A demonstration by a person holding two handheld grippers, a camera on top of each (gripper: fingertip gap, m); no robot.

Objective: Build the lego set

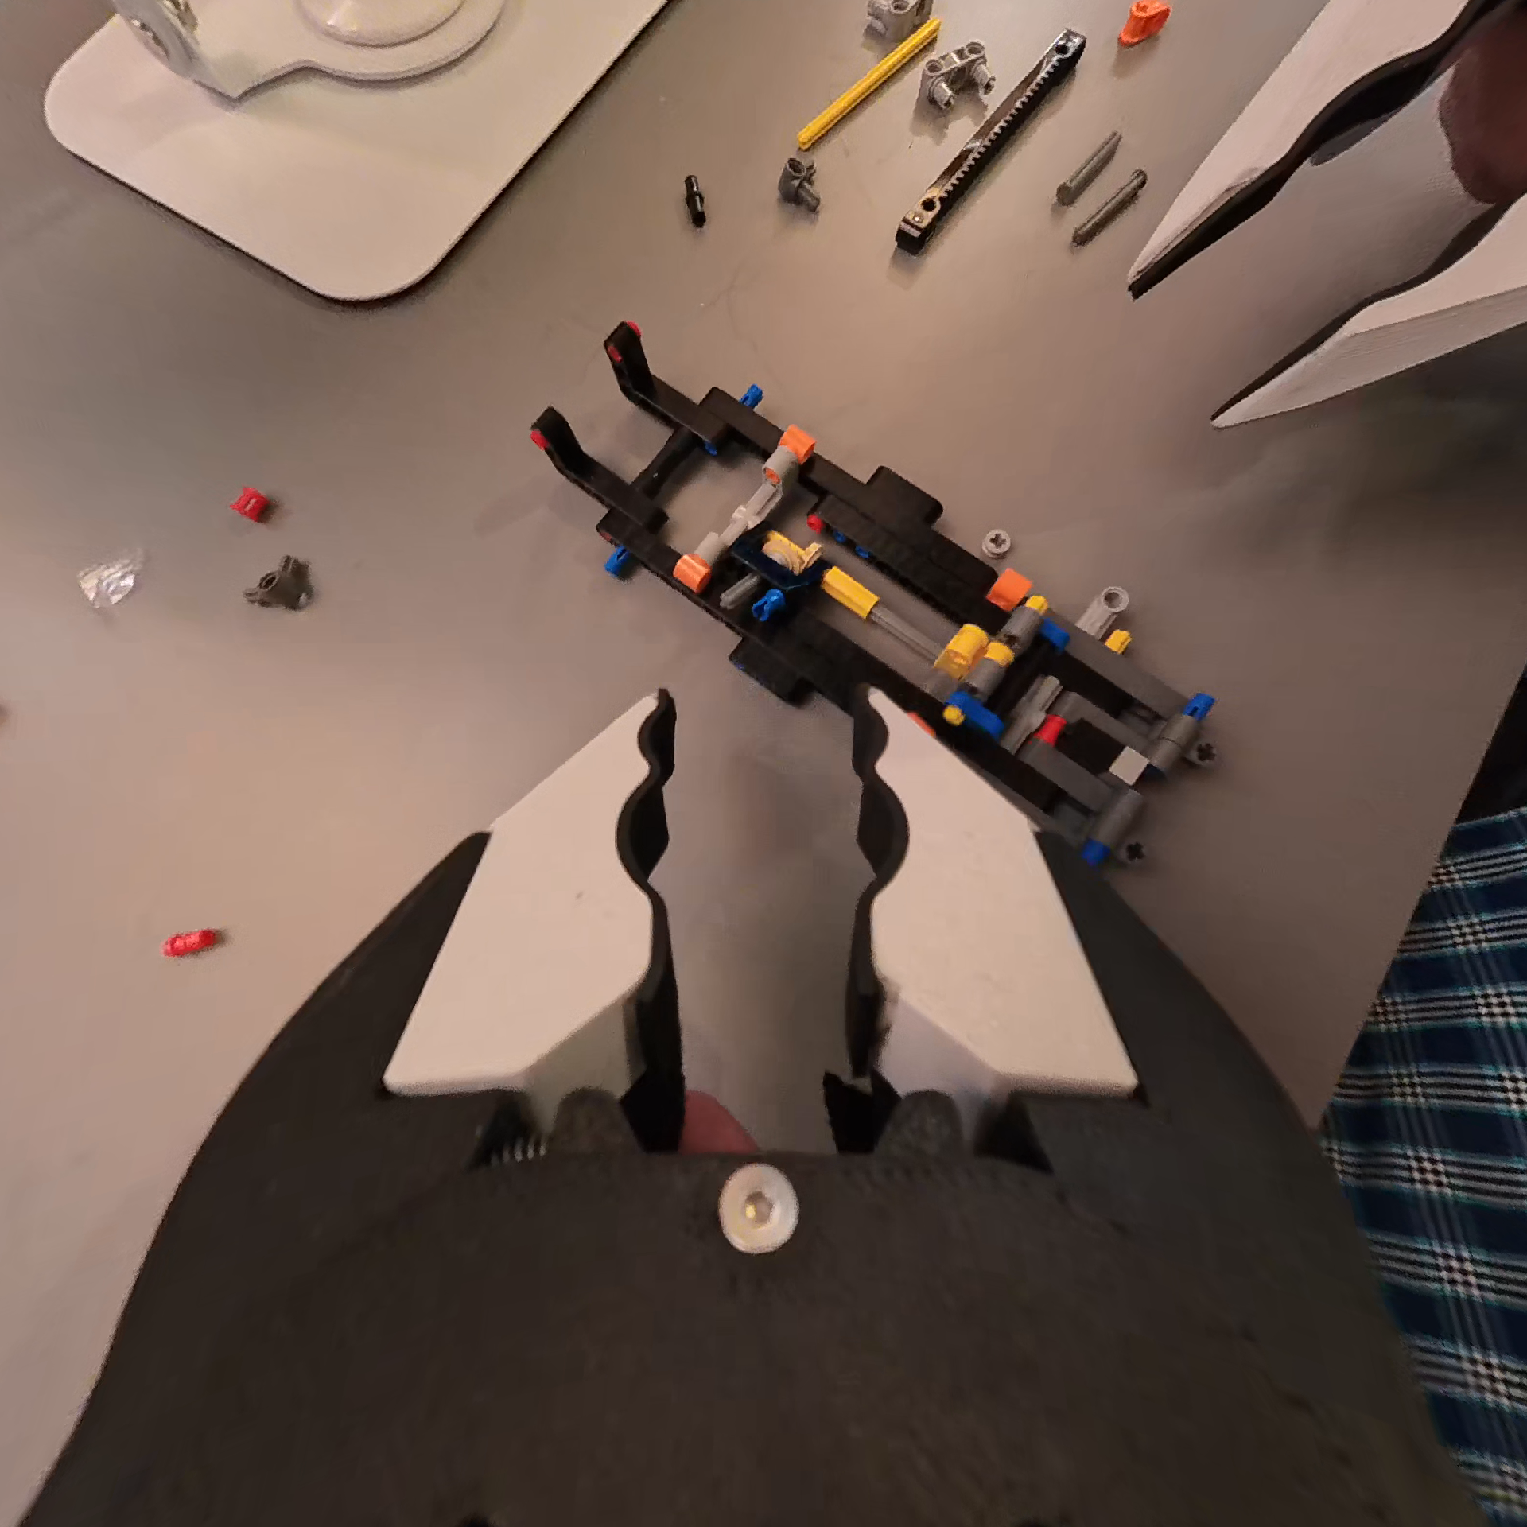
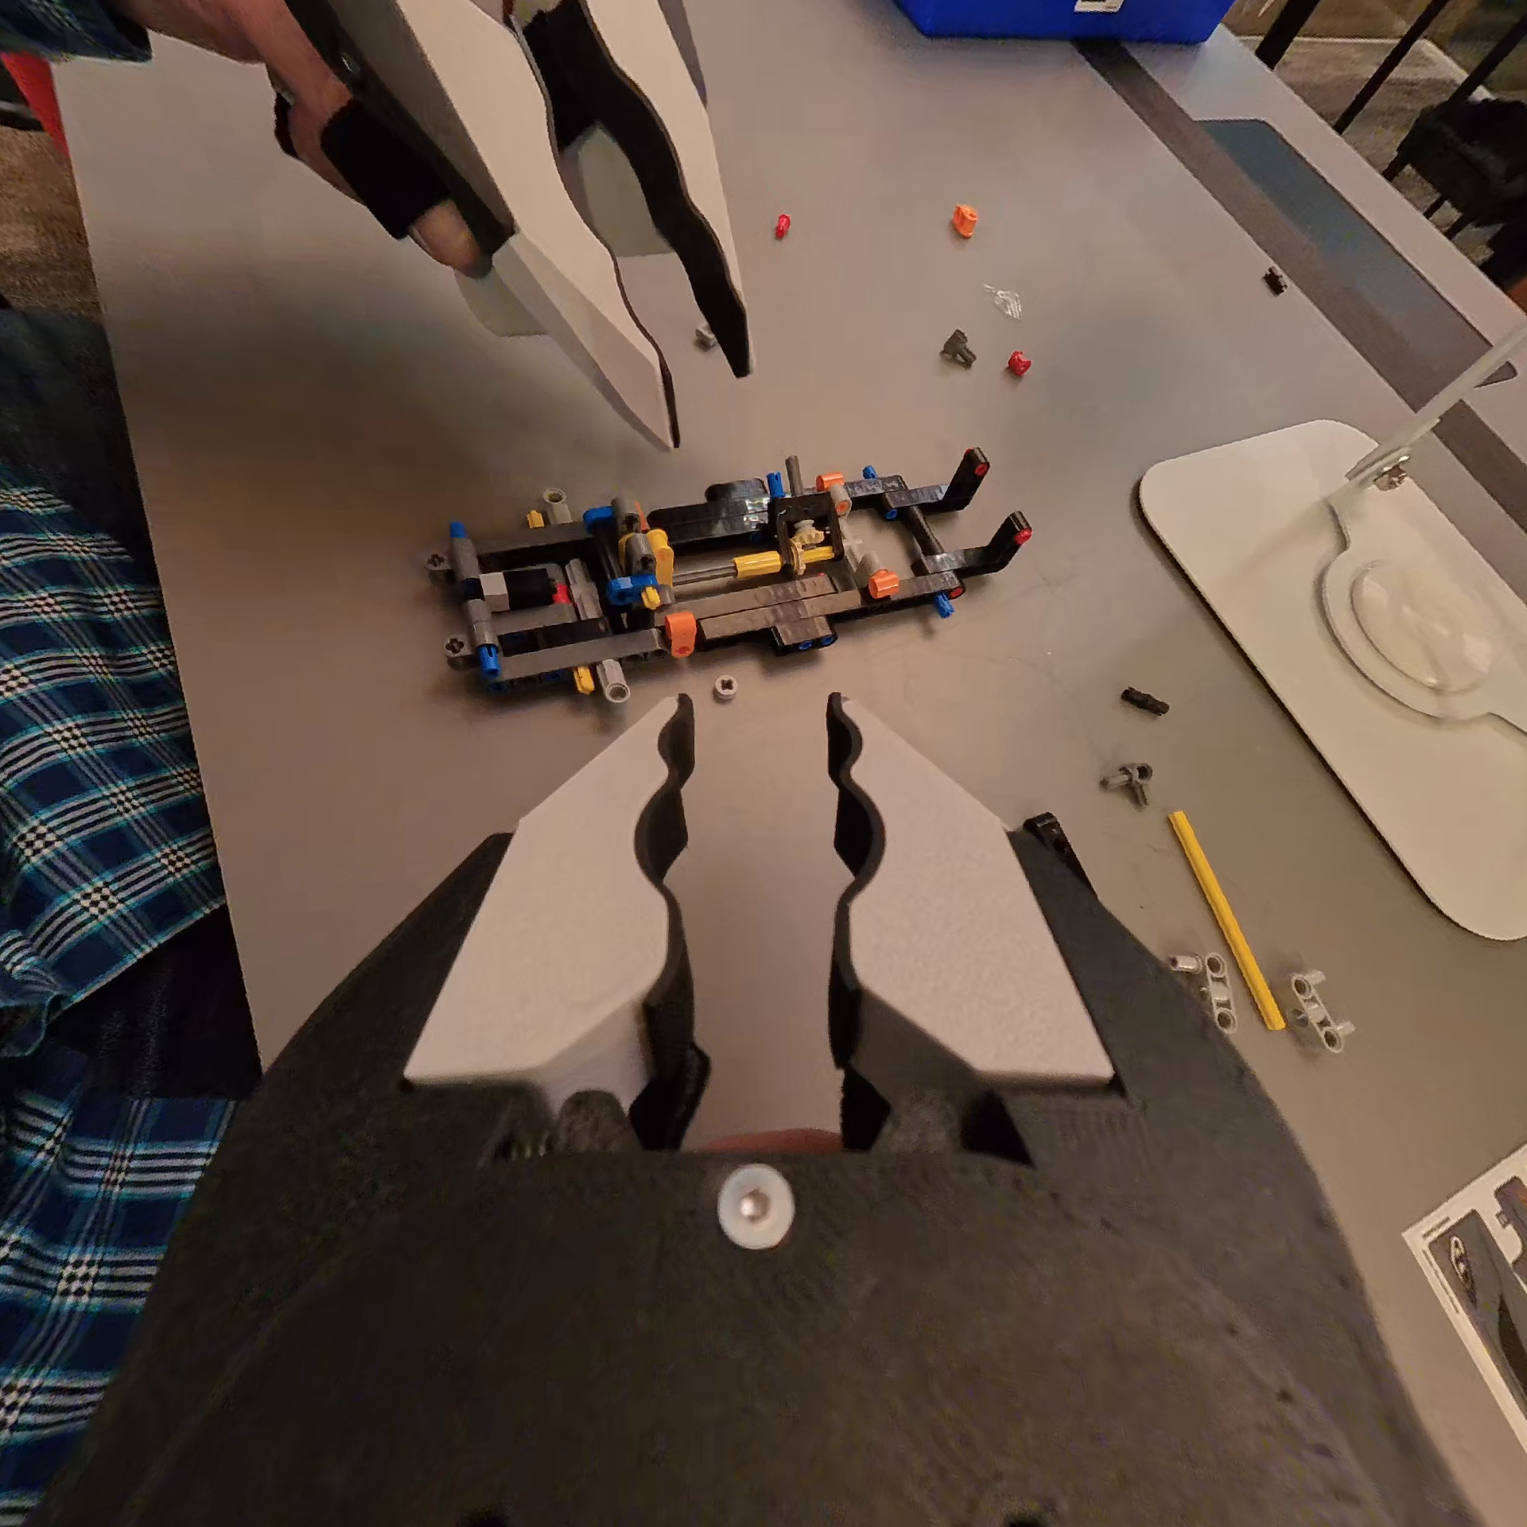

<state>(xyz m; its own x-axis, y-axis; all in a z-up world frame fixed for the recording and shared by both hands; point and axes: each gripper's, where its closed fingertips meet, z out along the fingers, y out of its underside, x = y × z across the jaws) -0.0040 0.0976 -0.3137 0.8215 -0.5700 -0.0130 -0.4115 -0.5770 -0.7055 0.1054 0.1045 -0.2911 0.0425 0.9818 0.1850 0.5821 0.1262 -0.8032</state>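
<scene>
The half-built lego frame [image 2: 727,570] lay flat in the middle of the grey table [image 2: 1033,165], and I describe every other place from it. Both claws were spread and held nothing. The right gripper [image 2: 760,701] hovered just on the near side of the frame, with a small grey round bush [image 2: 725,687] lying on the table almost between its tips. The left gripper [image 1: 764,702] waited on the opposite long side of the frame, also empty, its tips near but not touching.

I judge that the step in hand was to fetch the next small part, probably this bush. To do it well, the right claw should come down straight over the bush, close slowly on its round sides, and keep away from the pins that stick out of the frame edge (a push there could shift the whole frame). The left claw could then steady the frame at a solid black beam, not at the thin axle in the middle.

The frame was made of long black and dark grey beams with holes, joined by blue, yellow and orange connectors; two black hooked arms with red tips rose at one end. The plastic looked hard and smooth, so a small part may slip. Beyond the frame, on the right gripper's side, lay a thin yellow rod [image 2: 1227,921], and a white rounded board [image 2: 1223,529] sat past the hooked end. Red pieces [image 2: 1018,363] lay loose beyond the far side.
</scene>
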